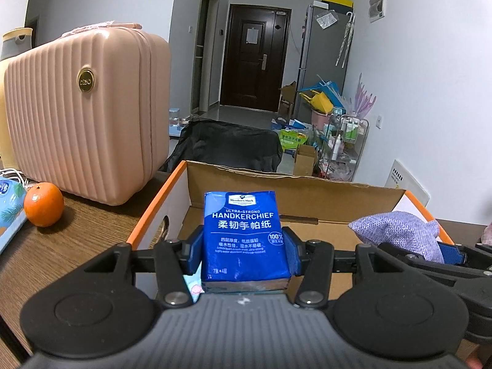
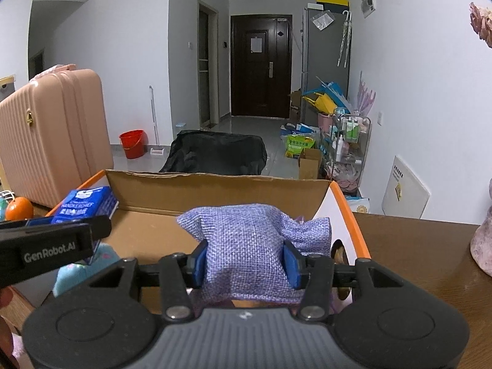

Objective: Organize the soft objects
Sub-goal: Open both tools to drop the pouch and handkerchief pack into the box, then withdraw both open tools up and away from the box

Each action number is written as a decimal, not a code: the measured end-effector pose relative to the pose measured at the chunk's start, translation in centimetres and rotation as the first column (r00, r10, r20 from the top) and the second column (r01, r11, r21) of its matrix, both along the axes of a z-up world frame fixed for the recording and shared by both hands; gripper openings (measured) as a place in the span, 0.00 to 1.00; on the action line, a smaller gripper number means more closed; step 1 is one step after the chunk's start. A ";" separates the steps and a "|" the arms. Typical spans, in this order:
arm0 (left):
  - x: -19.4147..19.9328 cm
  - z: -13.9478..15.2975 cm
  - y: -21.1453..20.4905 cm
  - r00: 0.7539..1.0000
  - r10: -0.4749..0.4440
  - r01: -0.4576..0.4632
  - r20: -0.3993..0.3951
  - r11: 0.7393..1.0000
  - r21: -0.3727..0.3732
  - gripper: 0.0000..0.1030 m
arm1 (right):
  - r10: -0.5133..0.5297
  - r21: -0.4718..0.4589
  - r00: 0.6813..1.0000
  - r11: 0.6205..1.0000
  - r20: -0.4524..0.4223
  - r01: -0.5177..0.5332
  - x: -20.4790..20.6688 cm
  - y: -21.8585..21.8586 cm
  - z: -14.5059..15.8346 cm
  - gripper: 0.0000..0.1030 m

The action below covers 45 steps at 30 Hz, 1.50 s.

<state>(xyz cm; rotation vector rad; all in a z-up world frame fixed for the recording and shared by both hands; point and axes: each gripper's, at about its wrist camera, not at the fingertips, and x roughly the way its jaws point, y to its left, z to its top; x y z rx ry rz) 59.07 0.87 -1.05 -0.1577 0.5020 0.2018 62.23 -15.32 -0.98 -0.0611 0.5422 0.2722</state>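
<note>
Grip: my left gripper (image 1: 245, 250) clamps a blue handkerchief pack (image 1: 245, 235) upright.
Below: the open cardboard box (image 1: 276, 190).
Right: a purple woven pouch (image 1: 399, 230) over the box.
Left: an orange (image 1: 44, 204) beside the pink suitcase (image 1: 89, 117).

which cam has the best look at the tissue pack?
Left wrist. The tissue pack sits centred between the left gripper's pads, front label fully readable, above the box. Right wrist shows it only small and at the left edge, seen obliquely, its lower part hidden behind the left gripper's finger.
</note>
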 end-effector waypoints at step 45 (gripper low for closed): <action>-2.1 0.3 1.0 0.996 0.085 -0.084 0.030 0.996 -0.012 1.00 | -0.064 0.008 0.998 0.998 0.024 0.063 -2.2 -2.3 1.0 1.00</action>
